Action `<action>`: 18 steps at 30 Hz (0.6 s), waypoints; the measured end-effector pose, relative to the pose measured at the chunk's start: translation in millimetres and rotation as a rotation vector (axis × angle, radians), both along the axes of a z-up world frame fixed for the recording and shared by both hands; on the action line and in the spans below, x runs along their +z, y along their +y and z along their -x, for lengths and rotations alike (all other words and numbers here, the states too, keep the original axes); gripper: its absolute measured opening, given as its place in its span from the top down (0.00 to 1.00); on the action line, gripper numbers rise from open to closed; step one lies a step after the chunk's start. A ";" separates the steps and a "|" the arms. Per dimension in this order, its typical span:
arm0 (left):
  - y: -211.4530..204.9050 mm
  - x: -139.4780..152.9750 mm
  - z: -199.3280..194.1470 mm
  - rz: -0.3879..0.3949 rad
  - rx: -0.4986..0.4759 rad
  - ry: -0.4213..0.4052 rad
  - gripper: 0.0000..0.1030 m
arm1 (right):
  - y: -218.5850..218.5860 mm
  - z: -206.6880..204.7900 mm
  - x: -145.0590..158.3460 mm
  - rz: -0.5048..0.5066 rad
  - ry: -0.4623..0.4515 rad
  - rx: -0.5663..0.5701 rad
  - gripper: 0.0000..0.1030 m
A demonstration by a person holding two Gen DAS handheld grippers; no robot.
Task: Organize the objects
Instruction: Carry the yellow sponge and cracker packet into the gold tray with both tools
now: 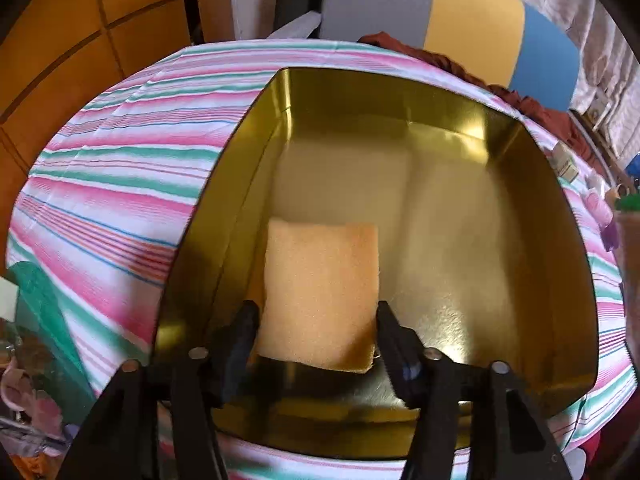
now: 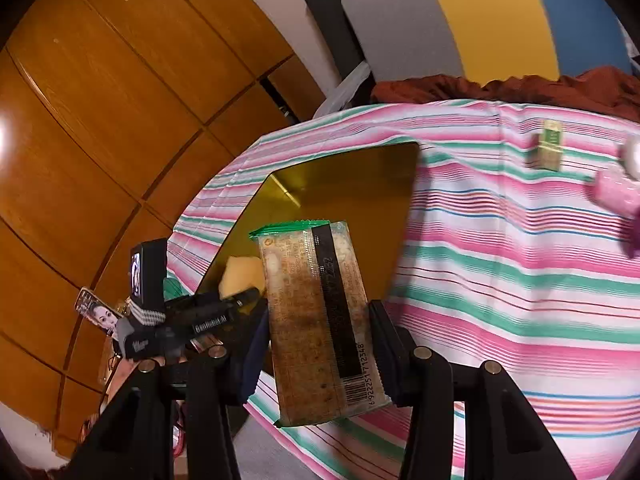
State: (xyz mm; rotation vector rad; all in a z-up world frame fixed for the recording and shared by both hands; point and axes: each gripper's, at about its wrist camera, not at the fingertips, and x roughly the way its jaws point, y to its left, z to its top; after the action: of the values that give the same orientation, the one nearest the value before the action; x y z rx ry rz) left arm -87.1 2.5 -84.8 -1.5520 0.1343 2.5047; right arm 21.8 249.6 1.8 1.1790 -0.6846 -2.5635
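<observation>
Holding a yellow sponge (image 1: 320,300) between its two black fingers, your left hand-held gripper (image 1: 318,320) sits low inside the gold tin (image 1: 540,240); the sponge's near end lies between the fingertips, and the rest reaches away toward 12 o'clock over the tin's shiny floor. Its jaws stand about a sponge-width apart, pressed against both side edges. Whether the sponge rests on the tin floor or hangs just above it, you cannot tell. Your right hand-held gripper (image 2: 318,328) is clamped on a clear-wrapped snack packet (image 2: 316,320) with green sealed ends, held nearly upright between the fingers, barcode at the lower end. Beyond the packet, toward 12 o'clock, the same tin lies on the striped tabletop (image 2: 500,280), and the sponge with the left gripper's fingertip shows at about 10 o'clock from the packet. Over at 2 o'clock, well apart, a small green-and-cream box (image 2: 550,150) stands on the cloth, with a blurred pink object (image 2: 616,194) near the right edge.
</observation>
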 end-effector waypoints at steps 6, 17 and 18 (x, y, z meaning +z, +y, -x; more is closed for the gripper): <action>-17.6 29.2 -1.0 -0.072 0.040 0.020 0.30 | -35.3 33.9 -21.4 -0.005 -0.058 0.030 0.53; -44.4 67.5 -11.8 -0.219 0.174 0.136 0.31 | -87.5 79.0 -57.2 -0.101 -0.134 0.032 0.51; -45.0 68.6 -12.4 -0.226 0.174 0.138 0.30 | -90.4 81.8 -59.8 -0.103 -0.142 0.033 0.51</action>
State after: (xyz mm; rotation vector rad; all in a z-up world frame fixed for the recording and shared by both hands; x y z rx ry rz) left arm -74.7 -42.5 -16.2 -1.3549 -0.2670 2.6491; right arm -60.0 159.1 -58.0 1.4045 -0.5626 -2.5335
